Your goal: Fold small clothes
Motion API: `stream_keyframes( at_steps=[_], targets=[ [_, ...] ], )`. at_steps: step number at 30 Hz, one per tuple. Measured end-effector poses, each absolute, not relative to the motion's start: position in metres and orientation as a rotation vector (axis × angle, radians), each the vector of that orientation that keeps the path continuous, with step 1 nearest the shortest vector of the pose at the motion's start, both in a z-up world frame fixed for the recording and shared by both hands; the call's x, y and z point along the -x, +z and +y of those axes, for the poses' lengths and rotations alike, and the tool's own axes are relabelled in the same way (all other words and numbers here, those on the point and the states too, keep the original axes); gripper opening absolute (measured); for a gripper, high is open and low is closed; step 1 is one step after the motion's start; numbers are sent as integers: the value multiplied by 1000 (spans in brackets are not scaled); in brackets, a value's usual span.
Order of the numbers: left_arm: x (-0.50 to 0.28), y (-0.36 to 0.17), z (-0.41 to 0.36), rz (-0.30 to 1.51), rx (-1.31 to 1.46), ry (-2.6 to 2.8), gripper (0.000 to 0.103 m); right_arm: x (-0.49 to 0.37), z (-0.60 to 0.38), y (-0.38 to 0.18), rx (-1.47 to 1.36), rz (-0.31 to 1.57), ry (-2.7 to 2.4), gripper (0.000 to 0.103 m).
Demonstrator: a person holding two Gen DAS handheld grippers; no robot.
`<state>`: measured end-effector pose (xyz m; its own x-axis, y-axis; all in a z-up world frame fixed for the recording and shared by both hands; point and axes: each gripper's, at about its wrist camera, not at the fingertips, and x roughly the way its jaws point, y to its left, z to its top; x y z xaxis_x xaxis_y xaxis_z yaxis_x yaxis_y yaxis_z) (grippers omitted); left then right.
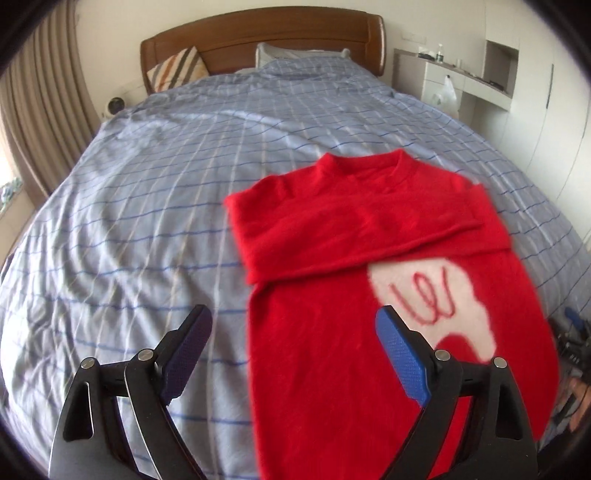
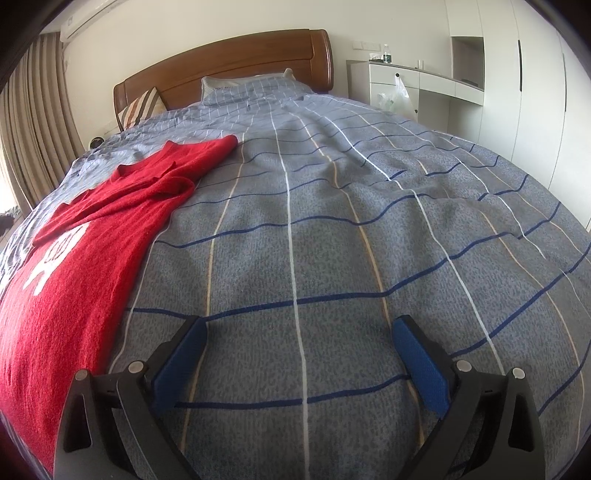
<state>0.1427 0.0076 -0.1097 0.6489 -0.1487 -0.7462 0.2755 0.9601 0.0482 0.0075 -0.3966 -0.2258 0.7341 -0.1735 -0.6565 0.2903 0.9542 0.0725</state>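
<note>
A small red sweater (image 1: 332, 332) with a white patch bearing red scribbles lies flat on the blue checked bedspread (image 1: 147, 184), collar away from me. Both sleeves are folded across its chest. My left gripper (image 1: 293, 321) is open and empty, hovering above the sweater's lower left edge. In the right wrist view the sweater (image 2: 74, 266) lies at the left. My right gripper (image 2: 299, 328) is open and empty, low over bare bedspread (image 2: 332, 221) to the right of the sweater.
A wooden headboard (image 1: 266, 33) with a striped cushion (image 1: 177, 68) and a pillow (image 1: 295, 55) stands at the far end. White desk and cupboards (image 2: 461, 74) line the right wall. Curtains (image 1: 40, 103) hang at the left.
</note>
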Motion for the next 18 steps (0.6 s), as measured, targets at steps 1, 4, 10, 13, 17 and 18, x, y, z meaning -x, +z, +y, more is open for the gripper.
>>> stream_keyframes(
  at_steps=[1, 4, 10, 13, 17, 18],
  targets=[
    [-131, -118, 24, 839, -149, -218, 92, -7, -396, -226, -174, 702, -257, 100],
    [-101, -139, 66, 840, -62, -158, 92, -8, -396, -226, -171, 700, -261, 100],
    [-92, -172, 110, 808, 158, -56, 93, -7, -395, -227, -163, 690, -267, 100],
    [-94, -191, 113, 780, 122, -36, 96, -6, -394, -228, -158, 684, -268, 100],
    [-80, -205, 108, 692, 56, -64, 99, -4, -394, -229, -156, 677, -269, 101],
    [-81, -205, 106, 699, 45, -60, 101, -4, -394, -229, -155, 676, -271, 101]
  ],
)
